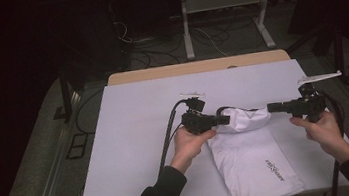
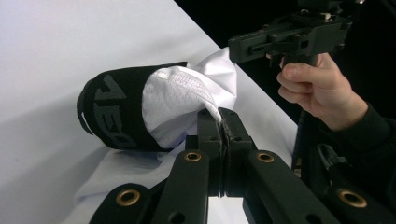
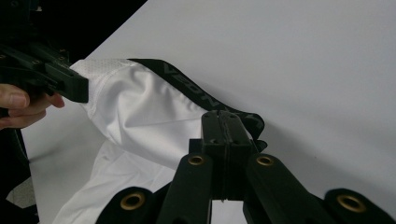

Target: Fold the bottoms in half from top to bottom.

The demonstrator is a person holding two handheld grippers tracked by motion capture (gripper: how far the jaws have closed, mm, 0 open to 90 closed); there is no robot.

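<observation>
white fabric shorts (image 1: pixel 250 156) with a black waistband (image 2: pixel 109 114) lie on the white desk (image 1: pixel 131 133), near its front edge, between the two hands. the waistband end is lifted off the surface and stretched between both tools. the left hand-held gripper (image 1: pixel 225 120) has its jaws pressed together on the white mesh cloth at one side; the right hand-held gripper (image 1: pixel 270 108) is clamped on the waistband at the other. a small dark logo (image 1: pixel 274 170) shows on the flat lower part.

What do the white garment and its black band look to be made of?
White garment: thin, matte sports fabric, likely synthetic; tiny mesh holes and soft folds show. Black waistband: looks like knit elastic, with grey woven lettering. Both grippers are shut on the garment.
</observation>
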